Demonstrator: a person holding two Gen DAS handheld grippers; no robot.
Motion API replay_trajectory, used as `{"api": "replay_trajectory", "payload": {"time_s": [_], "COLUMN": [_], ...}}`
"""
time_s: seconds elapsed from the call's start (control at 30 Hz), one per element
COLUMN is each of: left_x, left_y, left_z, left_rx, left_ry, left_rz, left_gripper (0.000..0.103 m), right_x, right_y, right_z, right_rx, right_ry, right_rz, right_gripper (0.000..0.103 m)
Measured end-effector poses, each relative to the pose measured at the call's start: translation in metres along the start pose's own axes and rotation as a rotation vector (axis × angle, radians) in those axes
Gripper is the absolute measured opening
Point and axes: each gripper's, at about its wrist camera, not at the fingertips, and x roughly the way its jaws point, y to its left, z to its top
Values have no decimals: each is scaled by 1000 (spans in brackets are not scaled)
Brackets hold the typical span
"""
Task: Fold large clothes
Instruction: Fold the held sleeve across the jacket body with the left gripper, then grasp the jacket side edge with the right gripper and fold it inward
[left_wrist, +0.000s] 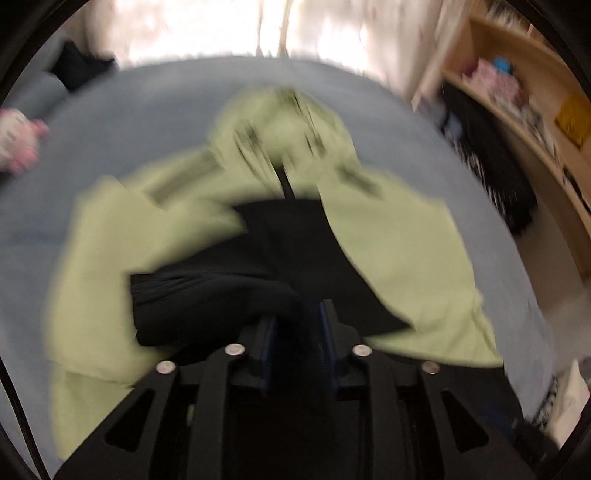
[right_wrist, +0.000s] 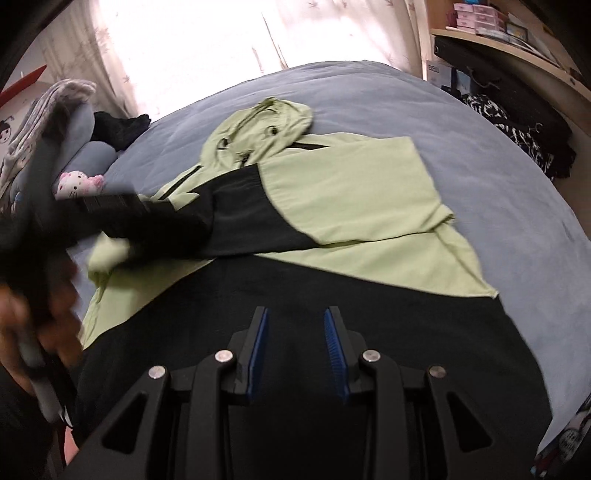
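The hoodie (right_wrist: 351, 192), pale green with black panels, lies flat in the middle of the bed (right_wrist: 406, 96), its hood (right_wrist: 266, 122) toward twelve o'clock and its black hem toward six. One green sleeve (right_wrist: 354, 177) is folded across the chest from three o'clock. The other sleeve (left_wrist: 207, 295), black at the cuff, lies bunched across from nine o'clock. The left gripper (left_wrist: 299, 317) hangs right over that cuff, jaws a narrow gap apart; blur hides whether cloth sits between them. A hand (right_wrist: 33, 332) grips its handle at eight o'clock. The right gripper (right_wrist: 295, 314) hovers over the hem, also narrowly parted, with nothing in it. A plush toy (right_wrist: 79, 184) sits at nine o'clock, a curtain (right_wrist: 184, 44) at twelve and shelves (right_wrist: 517, 44) at two.
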Motion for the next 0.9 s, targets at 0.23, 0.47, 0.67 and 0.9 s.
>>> {"api": "replay_trajectory", "payload": {"time_s": [0.23,0.47,0.67,0.9], "left_x": [11,-45,-83,-86], "left_y": [-2,25,56,114], "left_z": [-16,-21,-35,-60], "left_rx": [-19,-4,-56,-207], "left_ry": [75,-11,-119,-144], "left_rz": [-91,-110,-71,76], "left_gripper": [53,55,67,67], "right_x": [23,40,55,72], "right_y": [-12,33,76,121], "right_z": [15,37,46,40], "right_rx": [-2,-117,-230,-397], "right_ry": [19,-4,-8,24], "right_rz": [76,146,174,207], "right_gripper": [41,41,41,41]}}
